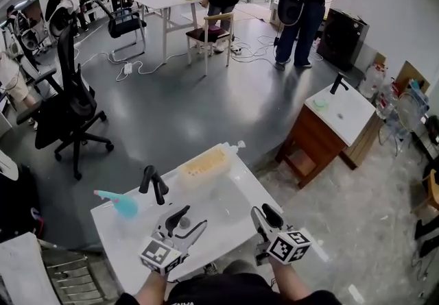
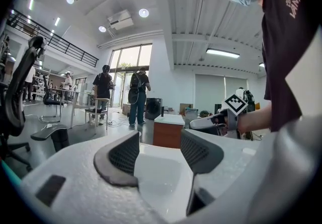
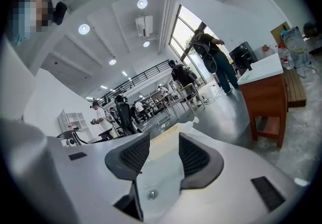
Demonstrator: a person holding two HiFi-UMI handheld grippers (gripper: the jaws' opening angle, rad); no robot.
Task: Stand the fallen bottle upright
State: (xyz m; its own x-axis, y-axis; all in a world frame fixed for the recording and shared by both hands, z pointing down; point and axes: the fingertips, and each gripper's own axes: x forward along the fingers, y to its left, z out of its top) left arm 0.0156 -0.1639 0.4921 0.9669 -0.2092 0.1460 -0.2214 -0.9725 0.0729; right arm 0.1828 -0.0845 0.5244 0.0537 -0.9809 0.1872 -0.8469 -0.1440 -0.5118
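A yellowish bottle [image 1: 204, 163] with a white cap lies on its side at the far edge of the white sink unit [image 1: 240, 187]. My left gripper [image 1: 186, 220] hovers over the near part of the basin, open and with nothing between its fingers. My right gripper [image 1: 265, 214] is at the unit's near right edge, also open and holding nothing. In the right gripper view the bottle [image 3: 167, 139] shows far off between the spread jaws of the right gripper [image 3: 163, 150]. The left gripper [image 2: 158, 150] frames only the white basin [image 2: 156, 172] in its own view.
A black faucet [image 1: 153, 184] and a teal spray bottle [image 1: 122, 205] stand on the unit's left side. A wooden cabinet with a white sink [image 1: 329, 125] stands to the right, an office chair [image 1: 68, 105] to the left. People [image 1: 305, 2] stand at the back.
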